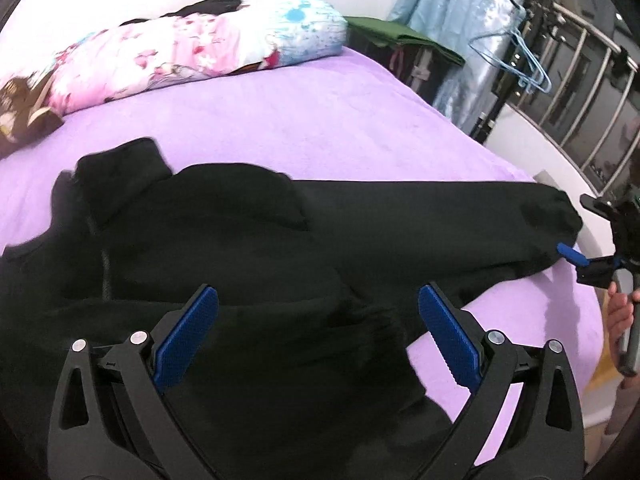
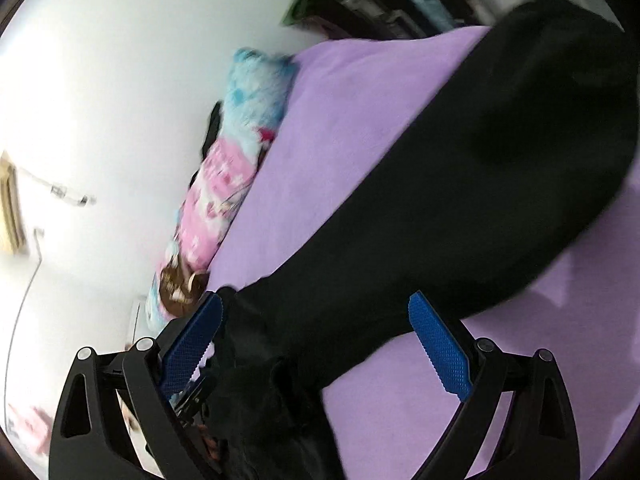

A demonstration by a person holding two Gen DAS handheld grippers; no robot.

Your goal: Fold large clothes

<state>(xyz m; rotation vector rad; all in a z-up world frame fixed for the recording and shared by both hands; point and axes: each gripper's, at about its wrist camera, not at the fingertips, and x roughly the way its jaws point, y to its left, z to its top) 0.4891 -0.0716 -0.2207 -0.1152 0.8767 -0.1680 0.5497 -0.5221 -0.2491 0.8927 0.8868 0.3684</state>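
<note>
A large black garment (image 1: 280, 240) lies spread across the purple bed cover (image 1: 280, 120), with a folded-over part at its left end. My left gripper (image 1: 318, 294) hovers open over the garment's near edge, with nothing pinched. My right gripper (image 1: 580, 232), held by a hand (image 1: 620, 320), is at the garment's narrow right end. In the right wrist view the right gripper (image 2: 316, 300) is open, and the black garment (image 2: 480, 180) runs between its blue fingers (image 2: 438, 348) without being clamped.
A pink and blue patterned pillow (image 1: 180, 60) lies along the bed's far side by the white wall. Beyond the bed's right corner are a green cloth (image 1: 400, 36), a light blue curtain (image 1: 460, 12), blue hangers (image 1: 516, 60) and a metal railing (image 1: 580, 80).
</note>
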